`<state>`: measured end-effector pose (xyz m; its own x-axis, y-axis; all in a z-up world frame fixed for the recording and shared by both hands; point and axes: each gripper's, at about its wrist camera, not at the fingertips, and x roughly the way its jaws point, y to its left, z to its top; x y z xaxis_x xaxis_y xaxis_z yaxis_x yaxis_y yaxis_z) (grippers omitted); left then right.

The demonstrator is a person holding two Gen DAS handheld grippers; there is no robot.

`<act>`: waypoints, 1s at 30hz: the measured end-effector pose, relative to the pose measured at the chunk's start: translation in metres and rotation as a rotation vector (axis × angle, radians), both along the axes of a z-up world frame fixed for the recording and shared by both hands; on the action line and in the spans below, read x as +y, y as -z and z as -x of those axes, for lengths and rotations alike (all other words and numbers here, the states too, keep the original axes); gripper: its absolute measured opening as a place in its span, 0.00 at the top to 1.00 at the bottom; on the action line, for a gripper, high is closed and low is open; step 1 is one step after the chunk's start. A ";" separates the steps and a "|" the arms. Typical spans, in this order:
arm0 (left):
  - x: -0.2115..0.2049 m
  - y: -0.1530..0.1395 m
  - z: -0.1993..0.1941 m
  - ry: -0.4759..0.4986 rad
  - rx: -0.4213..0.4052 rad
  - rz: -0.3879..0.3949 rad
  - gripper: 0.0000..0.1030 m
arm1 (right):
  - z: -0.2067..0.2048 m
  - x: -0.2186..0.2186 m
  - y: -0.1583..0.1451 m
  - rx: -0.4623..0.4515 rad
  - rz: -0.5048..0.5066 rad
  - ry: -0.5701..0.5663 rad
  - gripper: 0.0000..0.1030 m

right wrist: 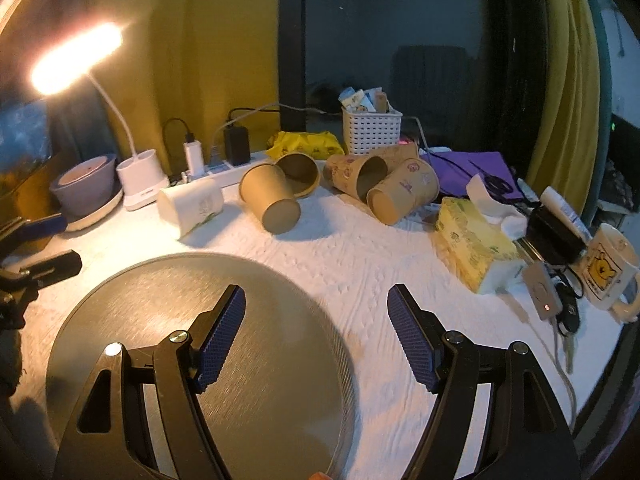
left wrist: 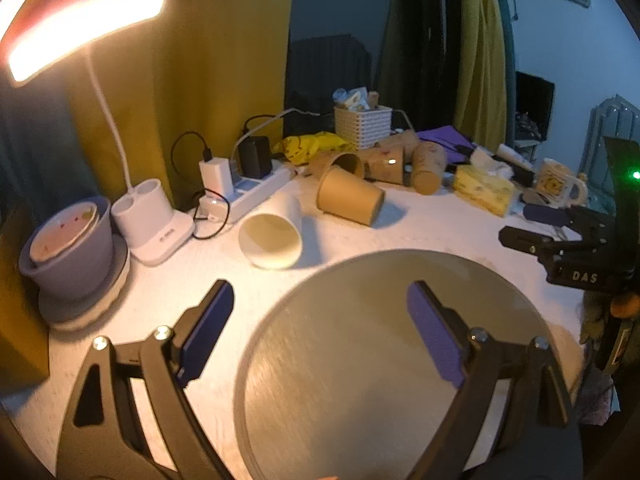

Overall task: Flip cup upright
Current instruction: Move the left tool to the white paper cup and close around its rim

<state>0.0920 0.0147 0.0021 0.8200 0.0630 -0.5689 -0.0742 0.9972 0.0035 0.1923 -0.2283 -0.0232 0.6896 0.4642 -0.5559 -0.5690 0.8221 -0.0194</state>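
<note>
At the far left, a lit white gooseneck desk lamp (right wrist: 76, 56) is seen above a purple bowl (right wrist: 84, 186). Just right of the lamp's base, a white paper cup (right wrist: 190, 206) lies on its side on the white textured tablecloth (right wrist: 360, 264), its mouth turned toward the left. Right of it a plain brown paper cup (right wrist: 270, 198) also lies on its side, its base toward the cameras; behind and further right more brown printed cups (right wrist: 380, 184) lie tipped over. A yellow tissue box (right wrist: 476, 246) and a cartoon-printed mug (right wrist: 608, 268) are found at the right edge.

In the near field a round grey metal tray (right wrist: 160, 288) is left bare. The left gripper (left wrist: 320, 306) is held above it with fingers spread wide, nothing between them. The right gripper (right wrist: 316, 308) is likewise spread and empty, over the tray's right rim.

No cup is yet grasped; the approach step is judged to be in hand. For the next move, one gripper would need to be brought forward to a fallen cup, closed lightly across its wall to avoid crushing, then rotated until the mouth faces up.
</note>
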 end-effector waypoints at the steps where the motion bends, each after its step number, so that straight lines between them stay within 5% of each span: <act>1: 0.003 0.001 -0.007 -0.003 0.010 -0.002 0.13 | -0.005 0.001 0.000 0.005 0.002 -0.001 0.26; 15: 0.040 0.031 -0.131 -0.003 0.145 -0.128 0.13 | -0.084 0.018 0.025 0.121 -0.027 -0.013 0.26; 26: 0.049 0.069 -0.178 0.000 0.276 -0.138 0.14 | -0.102 0.022 0.040 0.175 -0.014 -0.003 0.26; 28: 0.050 0.074 -0.179 0.011 0.304 -0.126 0.28 | -0.100 0.022 0.040 0.170 -0.012 -0.005 0.26; 30: 0.050 0.077 -0.178 0.010 0.324 -0.120 0.31 | -0.097 0.022 0.038 0.165 -0.010 -0.008 0.26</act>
